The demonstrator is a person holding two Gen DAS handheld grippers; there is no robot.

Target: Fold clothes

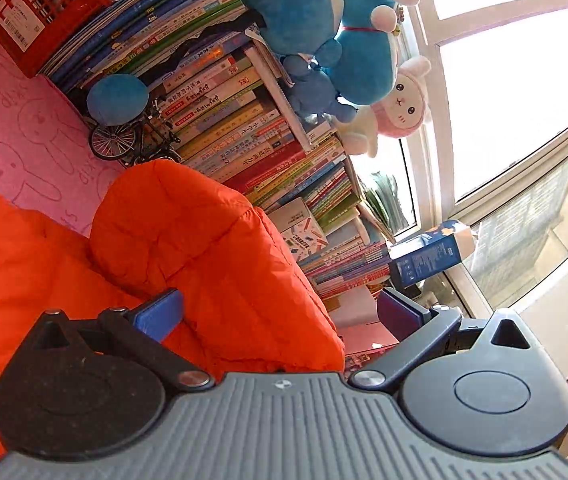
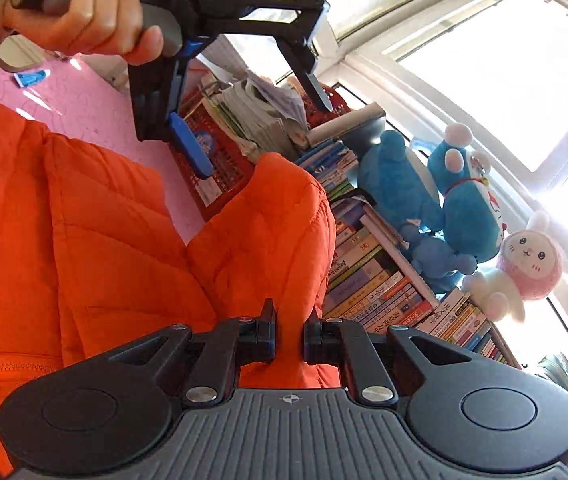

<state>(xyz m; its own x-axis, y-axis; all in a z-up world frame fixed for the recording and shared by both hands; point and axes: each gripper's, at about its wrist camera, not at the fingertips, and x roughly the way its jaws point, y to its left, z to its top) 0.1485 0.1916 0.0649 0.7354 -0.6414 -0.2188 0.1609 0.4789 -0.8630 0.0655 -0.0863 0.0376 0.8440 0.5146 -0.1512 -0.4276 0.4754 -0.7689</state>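
I am pinching the orange puffer jacket [image 2: 123, 240], lying on the pink counter [image 2: 95, 108] beside the book stack [image 2: 384, 280], in my nearly closed right claw [image 2: 288, 334]. My left claw [image 2: 259, 136] is hanging wide open, holding nothing. The slick padding may be slipping free.

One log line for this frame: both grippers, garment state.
left gripper: open, above orange quilted puffer jacket | right gripper: shut on jacket fold, lifted | jacket on pink table, fold incomplete
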